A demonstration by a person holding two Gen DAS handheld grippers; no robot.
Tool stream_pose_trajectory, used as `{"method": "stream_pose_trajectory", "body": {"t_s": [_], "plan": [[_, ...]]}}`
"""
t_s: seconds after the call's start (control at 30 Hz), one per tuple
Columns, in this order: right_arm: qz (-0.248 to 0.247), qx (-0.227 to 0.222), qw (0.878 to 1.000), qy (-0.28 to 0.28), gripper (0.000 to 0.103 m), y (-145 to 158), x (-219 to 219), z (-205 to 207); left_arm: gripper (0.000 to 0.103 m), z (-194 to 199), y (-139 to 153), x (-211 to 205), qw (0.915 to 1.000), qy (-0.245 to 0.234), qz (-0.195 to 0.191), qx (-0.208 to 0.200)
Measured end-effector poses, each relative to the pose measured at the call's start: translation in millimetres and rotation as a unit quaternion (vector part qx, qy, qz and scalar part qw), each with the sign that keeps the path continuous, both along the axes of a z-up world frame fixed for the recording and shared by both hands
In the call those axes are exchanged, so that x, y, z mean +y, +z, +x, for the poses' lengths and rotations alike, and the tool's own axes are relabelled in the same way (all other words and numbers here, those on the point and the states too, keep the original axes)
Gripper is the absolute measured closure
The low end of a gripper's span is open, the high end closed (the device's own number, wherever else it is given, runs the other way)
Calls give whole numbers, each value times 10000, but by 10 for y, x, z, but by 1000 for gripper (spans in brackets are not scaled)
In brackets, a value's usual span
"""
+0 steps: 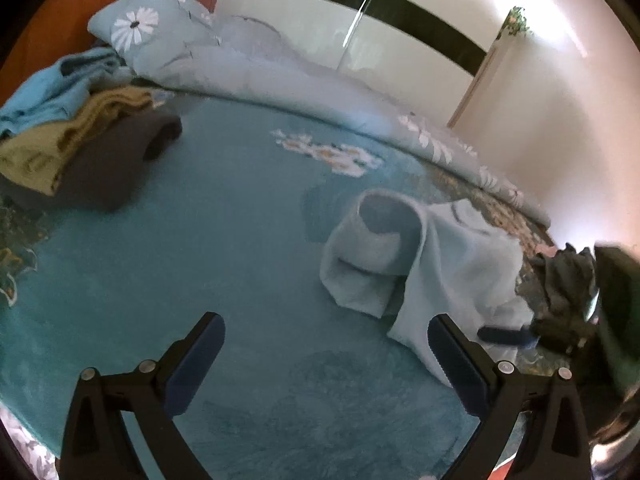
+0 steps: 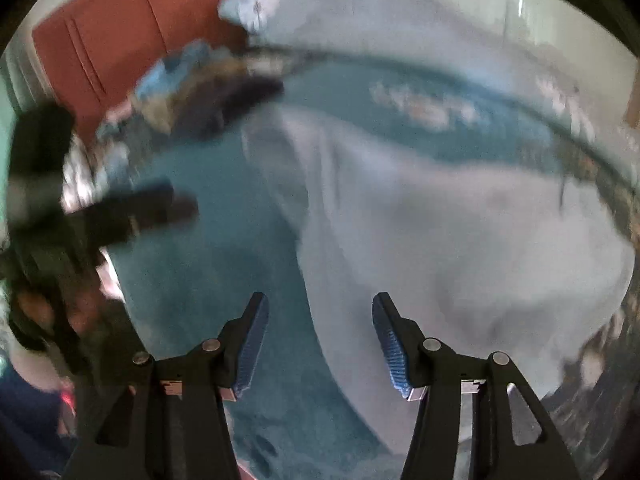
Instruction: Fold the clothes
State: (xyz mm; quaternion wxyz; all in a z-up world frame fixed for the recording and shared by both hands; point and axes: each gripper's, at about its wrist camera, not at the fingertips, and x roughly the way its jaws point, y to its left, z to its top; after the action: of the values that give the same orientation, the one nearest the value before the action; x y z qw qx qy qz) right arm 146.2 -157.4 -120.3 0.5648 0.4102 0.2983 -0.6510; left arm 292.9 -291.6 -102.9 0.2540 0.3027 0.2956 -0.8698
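A pale blue garment (image 1: 424, 264) lies crumpled on the teal bedspread (image 1: 224, 240), right of the middle, one part rolled over on itself. My left gripper (image 1: 324, 328) is open and empty above the bedspread, just left of the garment's near edge. My right gripper shows in the left wrist view (image 1: 508, 334) as a blurred blue pad at the garment's right edge. In the blurred right wrist view the right gripper (image 2: 320, 308) is open, over the garment's left edge (image 2: 440, 240). The left gripper appears there as a dark blur (image 2: 152, 208).
A pile of clothes, blue (image 1: 52, 92), olive (image 1: 76, 132) and dark brown (image 1: 120, 160), sits at the back left. A flowered pillow (image 1: 156, 28) and a pale duvet (image 1: 280, 76) lie along the far side. A dark grey garment (image 1: 568, 280) lies at the right.
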Motion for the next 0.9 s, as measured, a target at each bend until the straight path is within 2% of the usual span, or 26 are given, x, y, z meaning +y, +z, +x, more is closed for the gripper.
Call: {"method": "stream_pose_trajectory", "body": {"t_s": [0.13,0.17,0.23,0.33,0.37,0.47,0.57,0.67,0.77,0.9], "plan": [[251,235,9994,-108,49,-281,15,10,0,-64,-69,8,9998,-26,17,-206],[273,321,9990,-141,52,-315,19,19,0,-70,-75,3,9997,-22,25,-225],[155,203,9993,-281,59,-286,72,-58,0,-95,-76,-22,9996,35,9,-279],[-36,-3,9988,-497,82,-233,157,-184,0,-156,-81,-50,9994,54,27,-344],[-100,-72,9983,-569,96,-216,185,-226,0,-188,-84,-54,9993,30,31,-378],[-292,-277,9961,-785,97,-163,270,-352,0,-309,-112,-55,9986,-64,-15,-522],[-880,-568,9871,-1211,97,115,503,-614,0,-460,-160,-51,9974,-164,-62,-699],[-1285,-478,9807,-1394,97,391,682,-791,0,-616,-215,-33,9958,-295,-92,-857],[-1660,-419,9725,-1581,97,637,822,-959,0,-769,-273,105,9932,-506,-318,-996],[-1975,-438,9635,-1753,97,918,767,-1100,0,-918,-262,345,9846,-796,-942,-1241]]}}
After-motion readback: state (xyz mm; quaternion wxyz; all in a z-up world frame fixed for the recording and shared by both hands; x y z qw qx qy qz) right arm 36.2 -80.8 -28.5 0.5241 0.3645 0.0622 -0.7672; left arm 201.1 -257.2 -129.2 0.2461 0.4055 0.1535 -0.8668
